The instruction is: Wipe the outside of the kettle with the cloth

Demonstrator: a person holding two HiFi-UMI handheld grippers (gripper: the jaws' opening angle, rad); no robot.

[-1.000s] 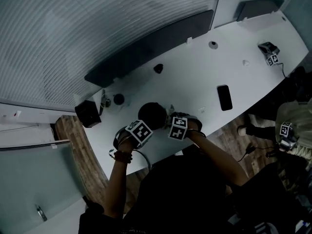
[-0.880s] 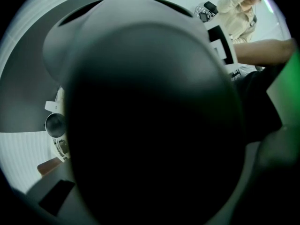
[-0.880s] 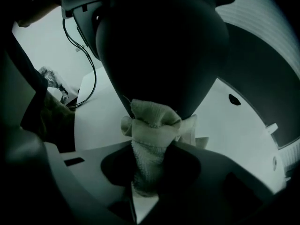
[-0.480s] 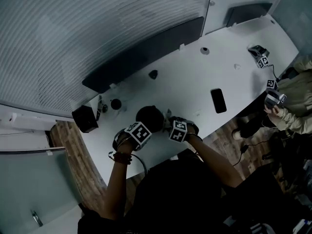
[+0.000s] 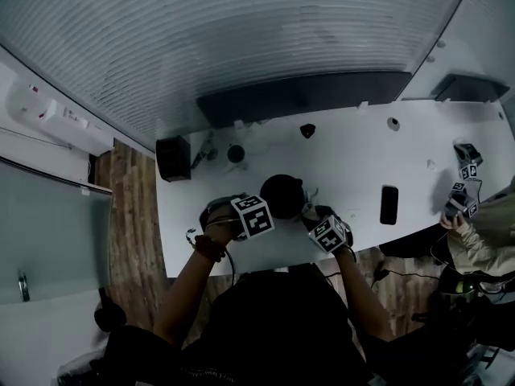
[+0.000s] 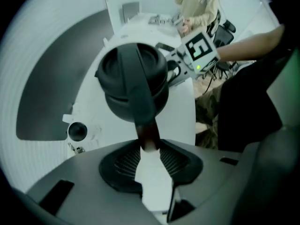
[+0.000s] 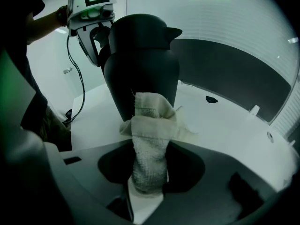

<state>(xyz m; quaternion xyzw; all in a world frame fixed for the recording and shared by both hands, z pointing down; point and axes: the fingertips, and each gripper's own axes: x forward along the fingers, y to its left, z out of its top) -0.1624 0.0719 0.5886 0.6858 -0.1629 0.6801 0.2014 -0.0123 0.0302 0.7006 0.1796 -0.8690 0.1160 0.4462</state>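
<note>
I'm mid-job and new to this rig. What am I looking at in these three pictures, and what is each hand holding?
There is no robot arm here: a person holds a gripper with two fingers in each hand. The head view looks steeply down from the person's head onto a white table. Each gripper view looks along that gripper's own fingers. The black kettle stands on the table, with a dark phone farther right in that view. The left gripper is shut on the kettle's handle. The right gripper is shut on a pale cloth, whose free end looks pressed against the kettle's side.
</note>
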